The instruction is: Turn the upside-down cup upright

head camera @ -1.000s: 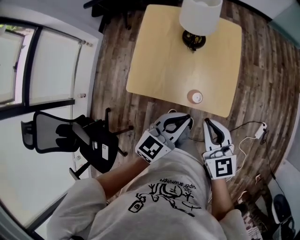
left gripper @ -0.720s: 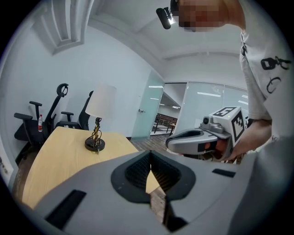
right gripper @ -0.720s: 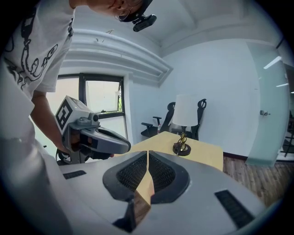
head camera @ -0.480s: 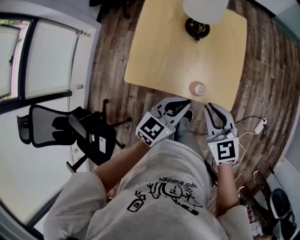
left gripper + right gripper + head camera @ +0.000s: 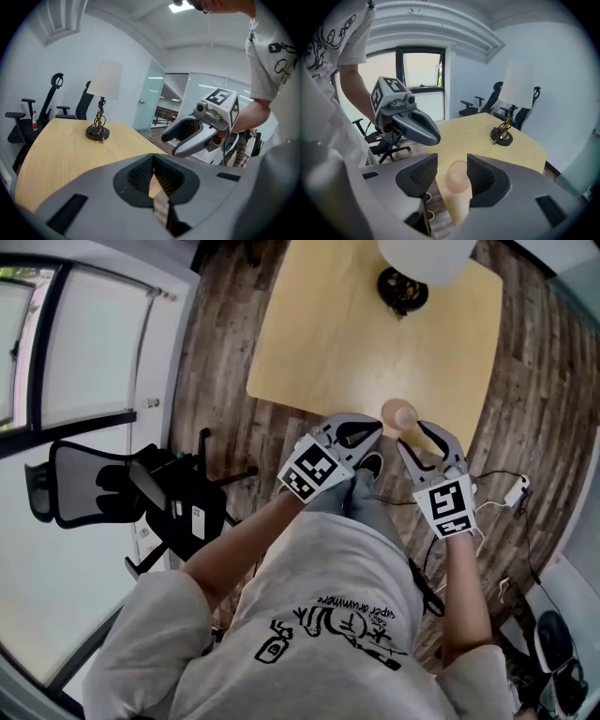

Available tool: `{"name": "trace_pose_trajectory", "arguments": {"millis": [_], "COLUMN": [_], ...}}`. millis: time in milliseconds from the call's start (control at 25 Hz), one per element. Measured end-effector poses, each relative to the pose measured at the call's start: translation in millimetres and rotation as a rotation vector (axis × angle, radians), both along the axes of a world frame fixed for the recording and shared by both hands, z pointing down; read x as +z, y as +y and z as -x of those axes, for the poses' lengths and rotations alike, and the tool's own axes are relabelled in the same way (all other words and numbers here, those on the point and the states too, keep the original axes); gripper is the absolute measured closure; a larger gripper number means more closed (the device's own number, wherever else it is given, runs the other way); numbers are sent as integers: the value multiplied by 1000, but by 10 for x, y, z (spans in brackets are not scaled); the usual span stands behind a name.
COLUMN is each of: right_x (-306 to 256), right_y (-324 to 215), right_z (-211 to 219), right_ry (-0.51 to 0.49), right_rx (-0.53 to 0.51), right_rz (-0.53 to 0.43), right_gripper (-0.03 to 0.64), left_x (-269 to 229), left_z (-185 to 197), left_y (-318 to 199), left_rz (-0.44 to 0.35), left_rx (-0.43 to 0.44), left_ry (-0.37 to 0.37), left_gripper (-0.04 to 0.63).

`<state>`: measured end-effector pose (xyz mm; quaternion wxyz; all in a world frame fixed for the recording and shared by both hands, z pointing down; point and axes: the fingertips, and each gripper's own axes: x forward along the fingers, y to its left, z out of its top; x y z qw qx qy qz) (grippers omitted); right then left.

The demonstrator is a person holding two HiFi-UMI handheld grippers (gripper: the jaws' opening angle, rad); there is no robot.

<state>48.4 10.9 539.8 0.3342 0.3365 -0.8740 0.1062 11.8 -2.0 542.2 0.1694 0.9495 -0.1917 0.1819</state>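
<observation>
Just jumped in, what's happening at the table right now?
A person stands at the wooden table with a gripper in each hand. The right gripper is lined up on the pink cup, which sits upside down near the table's edge. Its jaws have just been opening and aren't pressing on the cup. The left gripper is shut and empty. A lamp stands further back.

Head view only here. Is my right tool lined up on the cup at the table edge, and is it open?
Observer: Yes. In the right gripper view the right tool has just been opening its jaws. The cup shows in the gap, and the pads are not closed on it.
Operator: Which way up is it?
Observer: Closed end up, it seems, so upside down.
Operator: And the left tool?
Observer: Shut, with nothing between its jaws.
</observation>
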Motion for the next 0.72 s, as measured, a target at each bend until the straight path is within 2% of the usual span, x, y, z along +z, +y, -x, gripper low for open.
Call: {"name": "trace_pose_trajectory", "arguments": {"millis": [240,720], "right_x": [328,795], "right_y": [-59,-206], "right_z": [47,102], "right_ry": [129,312], "right_rx": [-108,-251], "right_rz": [63,136], "right_gripper": [352,295], "left_x": [268,579], "left_z": [-69,-127], "left_y": [-74,-190], "left_rz": [25,66], "left_rx": [30,47], "left_ry": [-37,-71], "left_gripper": [586,586]}}
